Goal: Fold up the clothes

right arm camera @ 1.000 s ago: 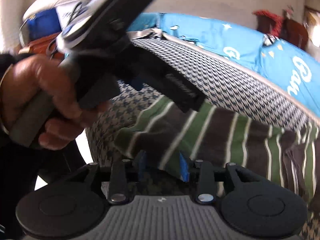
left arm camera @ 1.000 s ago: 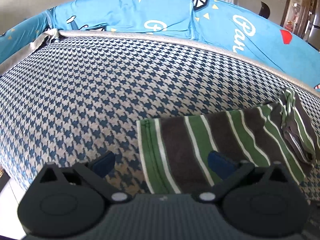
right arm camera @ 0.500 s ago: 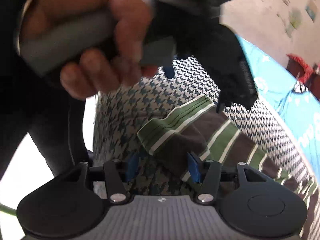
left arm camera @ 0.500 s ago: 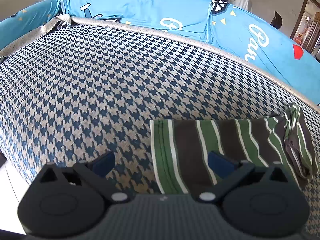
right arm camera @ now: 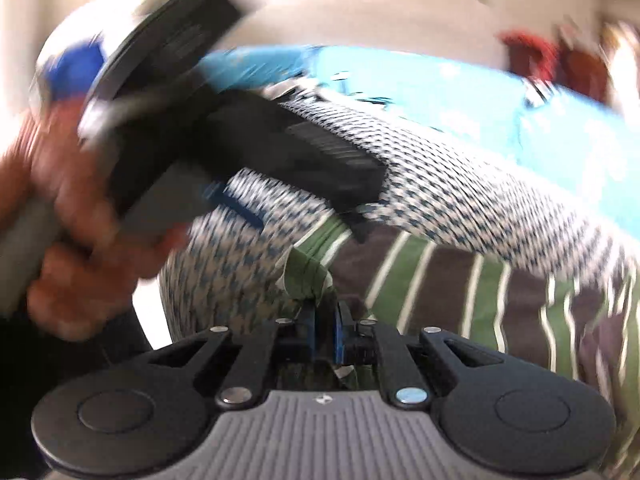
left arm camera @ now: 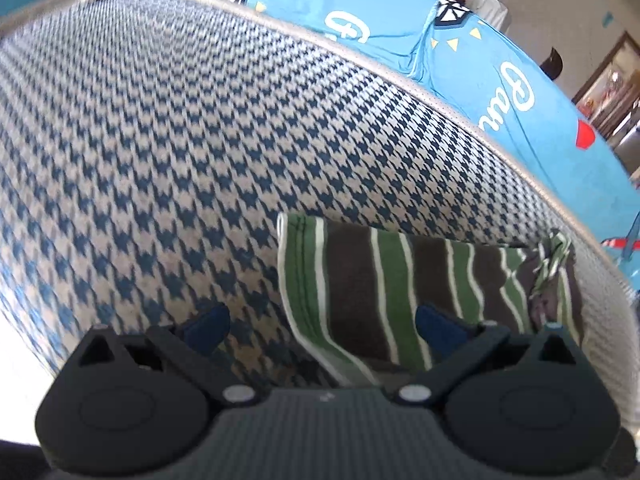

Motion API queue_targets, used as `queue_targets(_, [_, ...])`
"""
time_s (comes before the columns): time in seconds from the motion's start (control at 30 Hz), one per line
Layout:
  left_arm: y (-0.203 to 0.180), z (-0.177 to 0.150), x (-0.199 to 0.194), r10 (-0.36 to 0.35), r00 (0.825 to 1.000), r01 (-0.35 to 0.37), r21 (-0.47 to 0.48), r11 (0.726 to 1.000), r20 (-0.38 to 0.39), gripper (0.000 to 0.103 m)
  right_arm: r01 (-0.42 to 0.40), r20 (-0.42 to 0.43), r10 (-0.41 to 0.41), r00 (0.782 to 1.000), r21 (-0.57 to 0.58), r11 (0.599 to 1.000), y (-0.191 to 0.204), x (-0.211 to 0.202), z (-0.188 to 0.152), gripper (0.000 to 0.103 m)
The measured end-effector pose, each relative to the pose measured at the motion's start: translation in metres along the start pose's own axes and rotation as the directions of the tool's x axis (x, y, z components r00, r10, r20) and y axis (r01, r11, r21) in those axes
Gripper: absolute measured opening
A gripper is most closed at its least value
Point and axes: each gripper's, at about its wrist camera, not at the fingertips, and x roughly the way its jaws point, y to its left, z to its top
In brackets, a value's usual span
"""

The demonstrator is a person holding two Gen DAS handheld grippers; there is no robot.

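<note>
A green, brown and white striped garment (left arm camera: 384, 280) lies folded on the houndstooth-patterned surface (left arm camera: 180, 160), with a bunched end at its right (left arm camera: 554, 276). My left gripper (left arm camera: 320, 328) is open, its blue pads (left arm camera: 206, 326) straddling the garment's near left hem. In the blurred right wrist view, my right gripper (right arm camera: 325, 334) is shut on the garment's green corner (right arm camera: 306, 276), which puckers up between the pads. The rest of the garment (right arm camera: 460, 280) stretches to the right. A hand (right arm camera: 68, 216) holds the left gripper's body (right arm camera: 240, 136) above the cloth's left end.
A bright blue printed sheet (left arm camera: 460, 64) borders the far side of the houndstooth surface behind a pale trim (left arm camera: 360, 52). The surface's near edge drops off at the lower left (left arm camera: 24, 320). A doorway and furniture (left arm camera: 604, 92) stand at the far right.
My right gripper has closed on the garment's green corner, which was between open pads before. The left gripper has come lower and nearer the garment's left hem, staying open.
</note>
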Motion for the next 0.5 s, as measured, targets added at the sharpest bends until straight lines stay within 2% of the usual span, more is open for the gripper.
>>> queue_targets(0.07, [0.004, 0.000, 0.004, -0.043, 0.999, 0.042, -0.033, 0.999, -0.023, 0.103, -0.020, 0.016, 0.018, 1.000, 0.115, 0.993, -0.016, -0.004, 0.007, 0.010])
queue_targets(0.17, [0.007, -0.003, 0.010, -0.111, 0.993, 0.107, -0.074, 0.992, -0.049, 0.103, -0.051, 0.040, 0.042, 0.998, 0.270, 0.962, -0.039, -0.009, 0.015, 0.010])
queue_targets(0.33, [0.002, -0.006, 0.015, -0.170, 0.984, 0.165, -0.082, 0.983, -0.059, 0.103, -0.063, 0.037, 0.054, 0.998, 0.338, 0.939, -0.053, -0.005, 0.018, 0.010])
queue_targets(0.5, [0.005, -0.005, 0.016, -0.270, 0.961, 0.259, -0.142, 0.955, -0.060, 0.103, -0.086, 0.060, 0.068, 0.996, 0.394, 0.915, -0.060, -0.016, 0.016, 0.010])
